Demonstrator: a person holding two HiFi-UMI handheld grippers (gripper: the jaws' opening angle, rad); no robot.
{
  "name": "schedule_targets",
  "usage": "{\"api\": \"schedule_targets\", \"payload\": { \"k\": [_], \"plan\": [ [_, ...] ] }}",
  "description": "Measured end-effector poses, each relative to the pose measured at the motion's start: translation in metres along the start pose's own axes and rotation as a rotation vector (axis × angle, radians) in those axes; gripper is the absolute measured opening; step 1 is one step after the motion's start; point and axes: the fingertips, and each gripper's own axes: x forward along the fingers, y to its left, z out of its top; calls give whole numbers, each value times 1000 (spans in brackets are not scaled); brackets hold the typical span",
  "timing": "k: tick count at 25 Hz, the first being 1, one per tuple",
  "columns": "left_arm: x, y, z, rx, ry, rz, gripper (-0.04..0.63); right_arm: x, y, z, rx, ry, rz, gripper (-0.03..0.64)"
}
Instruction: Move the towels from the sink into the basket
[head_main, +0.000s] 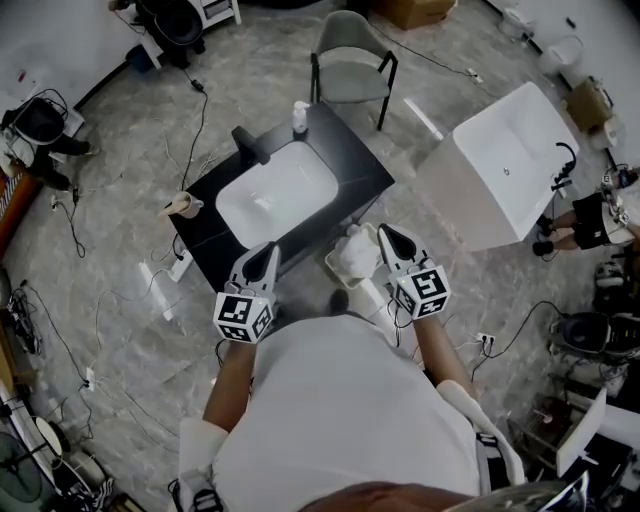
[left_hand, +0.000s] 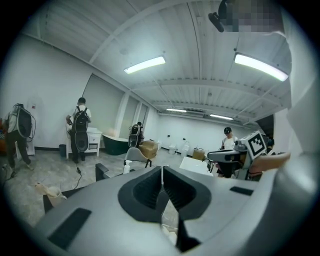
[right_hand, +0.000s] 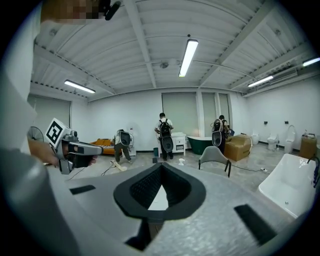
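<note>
The left hand-held gripper (head_main: 269, 250) and the right hand-held gripper (head_main: 385, 234) are held with jaws together and nothing clamped. The towels (head_main: 357, 252) are seen in the basket (head_main: 334, 267), at four o'clock from the sink (head_main: 277, 193) in the desk (head_main: 352, 160).

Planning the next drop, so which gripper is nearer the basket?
Right. In the head view the right gripper sits just beside the basket; the left gripper is farther off, at the counter's front edge.
</note>
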Motion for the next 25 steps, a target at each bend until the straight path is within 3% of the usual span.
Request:
{"api": "schedule_targets", "payload": {
  "k": [25],
  "plan": [
    [5, 16, 1, 5, -7, 18, 12, 13, -2, 9, 3, -25, 6, -6]
  ]
}}
